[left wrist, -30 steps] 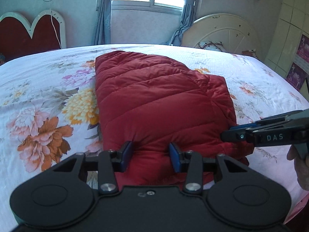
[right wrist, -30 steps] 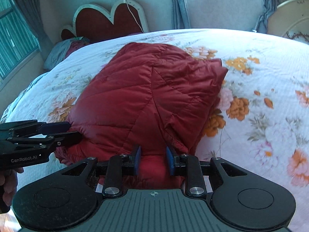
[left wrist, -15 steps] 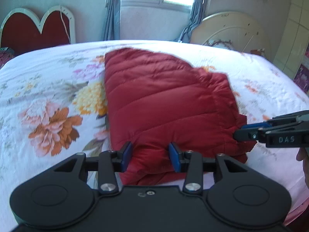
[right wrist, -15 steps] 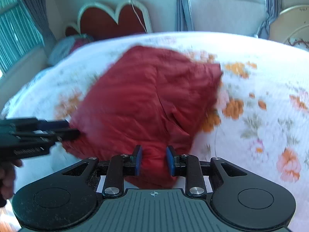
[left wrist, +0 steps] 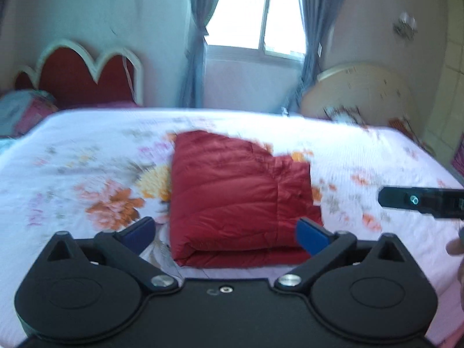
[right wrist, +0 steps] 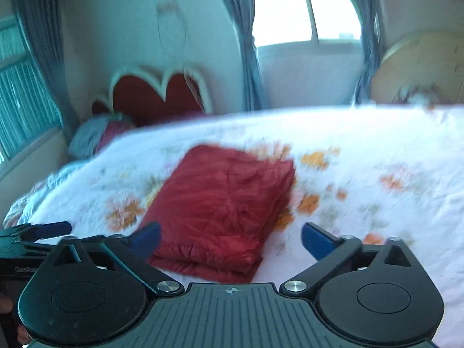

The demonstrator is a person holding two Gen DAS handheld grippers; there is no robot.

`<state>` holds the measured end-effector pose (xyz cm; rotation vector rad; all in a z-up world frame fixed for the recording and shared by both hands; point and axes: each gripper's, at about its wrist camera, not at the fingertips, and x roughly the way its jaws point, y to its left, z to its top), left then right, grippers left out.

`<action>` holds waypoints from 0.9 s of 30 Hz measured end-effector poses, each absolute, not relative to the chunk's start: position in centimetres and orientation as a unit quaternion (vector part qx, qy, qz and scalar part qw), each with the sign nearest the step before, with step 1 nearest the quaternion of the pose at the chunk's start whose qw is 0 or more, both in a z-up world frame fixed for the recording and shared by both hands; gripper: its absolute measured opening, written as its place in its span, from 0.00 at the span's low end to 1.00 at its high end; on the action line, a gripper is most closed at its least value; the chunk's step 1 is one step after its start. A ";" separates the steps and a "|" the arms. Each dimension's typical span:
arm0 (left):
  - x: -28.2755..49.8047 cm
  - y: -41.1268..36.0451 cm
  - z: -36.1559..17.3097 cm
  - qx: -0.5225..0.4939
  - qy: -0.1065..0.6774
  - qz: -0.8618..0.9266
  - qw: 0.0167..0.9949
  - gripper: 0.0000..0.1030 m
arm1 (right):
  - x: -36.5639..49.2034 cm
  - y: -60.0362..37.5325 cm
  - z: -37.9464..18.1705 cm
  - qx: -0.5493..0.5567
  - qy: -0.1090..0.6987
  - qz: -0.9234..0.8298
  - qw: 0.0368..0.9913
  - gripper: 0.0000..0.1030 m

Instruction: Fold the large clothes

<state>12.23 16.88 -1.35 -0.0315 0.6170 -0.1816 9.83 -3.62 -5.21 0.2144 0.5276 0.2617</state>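
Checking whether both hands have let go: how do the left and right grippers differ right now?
Left gripper frames the red jacket squarely, its near fold between the fingertips; right gripper sits off to the jacket's right, only its left fingertip overlapping it. Left has a smooth body, right a ribbed one. Both stand wide open, holding nothing, blue-padded.

Showing as quilted cloth with a faint sheen, stitched in puffy rows: the red down jacket (left wrist: 240,191). Lying under it, a matt woven bedspread (left wrist: 87,156) printed with flowers, finely ribbed. Looking like matt black plastic, the left gripper (left wrist: 224,233) and right gripper (right wrist: 230,239), with smooth blue pads on the fingers (left wrist: 310,236) and shiny metal screws (right wrist: 293,285); ridged grooves running across the right gripper's body. Hanging as soft grey cloth, the curtains (left wrist: 194,52).
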 end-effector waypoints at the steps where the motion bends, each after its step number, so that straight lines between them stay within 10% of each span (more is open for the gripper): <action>1: 11.3 16.6 -1.0 -0.017 0.306 -0.086 0.948 1.00 | 9.0 -3.6 -5.1 0.101 0.261 0.130 0.951 1.00; 27: 1.9 14.3 1.6 -0.032 0.292 -0.104 0.950 1.00 | -2.7 -3.0 -3.1 0.071 0.260 0.068 0.960 1.00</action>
